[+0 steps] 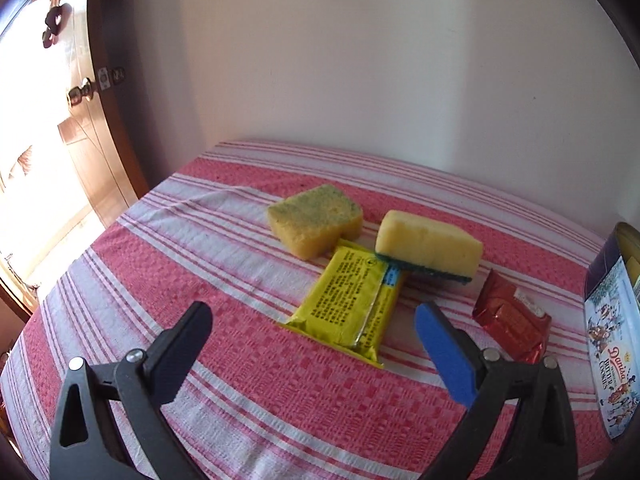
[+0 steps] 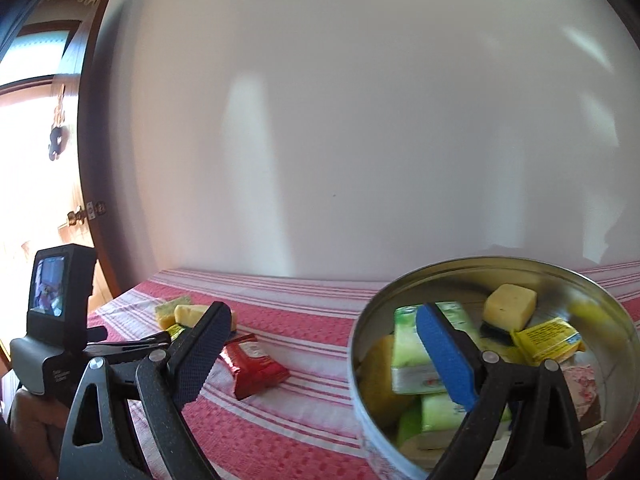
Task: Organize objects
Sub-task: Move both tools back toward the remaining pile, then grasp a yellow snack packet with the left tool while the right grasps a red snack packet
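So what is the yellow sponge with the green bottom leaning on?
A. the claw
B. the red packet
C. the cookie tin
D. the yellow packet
D. In the left wrist view the yellow sponge with the green bottom rests one end on the top edge of the yellow packet, while the red packet and the cookie tin lie apart to its right.

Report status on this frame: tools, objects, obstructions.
Left tool open, empty, facing yellow packet. Right tool open at cookie tin. Two sponges, red packet outside tin. No obstructions.
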The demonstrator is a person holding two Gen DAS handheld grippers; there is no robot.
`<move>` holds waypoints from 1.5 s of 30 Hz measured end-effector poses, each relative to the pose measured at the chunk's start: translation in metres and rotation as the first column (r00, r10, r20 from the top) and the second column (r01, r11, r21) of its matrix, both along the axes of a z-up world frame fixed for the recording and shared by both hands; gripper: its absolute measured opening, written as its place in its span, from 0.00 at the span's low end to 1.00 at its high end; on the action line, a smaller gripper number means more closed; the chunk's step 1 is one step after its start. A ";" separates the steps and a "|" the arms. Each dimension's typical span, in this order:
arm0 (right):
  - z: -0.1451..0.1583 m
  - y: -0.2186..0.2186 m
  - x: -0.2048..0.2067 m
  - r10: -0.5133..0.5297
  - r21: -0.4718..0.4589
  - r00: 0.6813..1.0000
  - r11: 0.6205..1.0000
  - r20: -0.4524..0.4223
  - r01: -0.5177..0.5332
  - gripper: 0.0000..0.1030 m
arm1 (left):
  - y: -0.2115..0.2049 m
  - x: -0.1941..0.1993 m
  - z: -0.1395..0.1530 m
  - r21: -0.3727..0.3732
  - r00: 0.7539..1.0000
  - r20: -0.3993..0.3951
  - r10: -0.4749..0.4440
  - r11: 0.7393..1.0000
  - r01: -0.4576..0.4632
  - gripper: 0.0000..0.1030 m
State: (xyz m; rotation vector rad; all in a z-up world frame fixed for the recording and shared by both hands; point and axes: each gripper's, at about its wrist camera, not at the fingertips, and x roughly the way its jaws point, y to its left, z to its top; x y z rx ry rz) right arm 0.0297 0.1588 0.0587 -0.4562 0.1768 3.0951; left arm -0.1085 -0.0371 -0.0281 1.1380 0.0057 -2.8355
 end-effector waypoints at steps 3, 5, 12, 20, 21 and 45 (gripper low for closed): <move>-0.002 -0.019 -0.015 0.055 0.040 0.997 0.998 0.051 -0.057 0.92 | 0.000 -0.012 -0.006 -0.001 0.999 0.044 -0.013 1.000 0.013 0.99; -0.004 -0.029 -0.024 0.087 0.054 0.993 0.994 0.079 -0.091 0.92 | 0.001 -0.020 -0.008 -0.010 0.998 0.053 -0.024 1.000 0.025 0.99; -0.018 -0.049 -0.062 0.174 0.055 0.959 0.980 0.224 -0.190 0.81 | -0.006 -0.050 -0.025 0.063 0.984 0.173 -0.049 0.997 0.039 0.94; -0.041 -0.054 -0.107 0.222 0.050 0.899 0.964 0.378 -0.260 0.81 | 0.002 -0.045 -0.019 0.061 0.984 0.136 -0.112 0.993 0.104 0.56; -0.043 -0.053 -0.113 0.226 0.041 0.889 0.964 0.398 -0.263 0.81 | 0.003 -0.044 -0.019 0.056 0.984 0.134 -0.118 0.992 0.112 0.51; -0.028 -0.049 -0.074 0.231 0.028 0.948 0.970 0.220 -0.243 0.42 | -0.001 -0.005 0.025 -0.030 0.986 -0.166 -0.023 0.999 0.019 0.49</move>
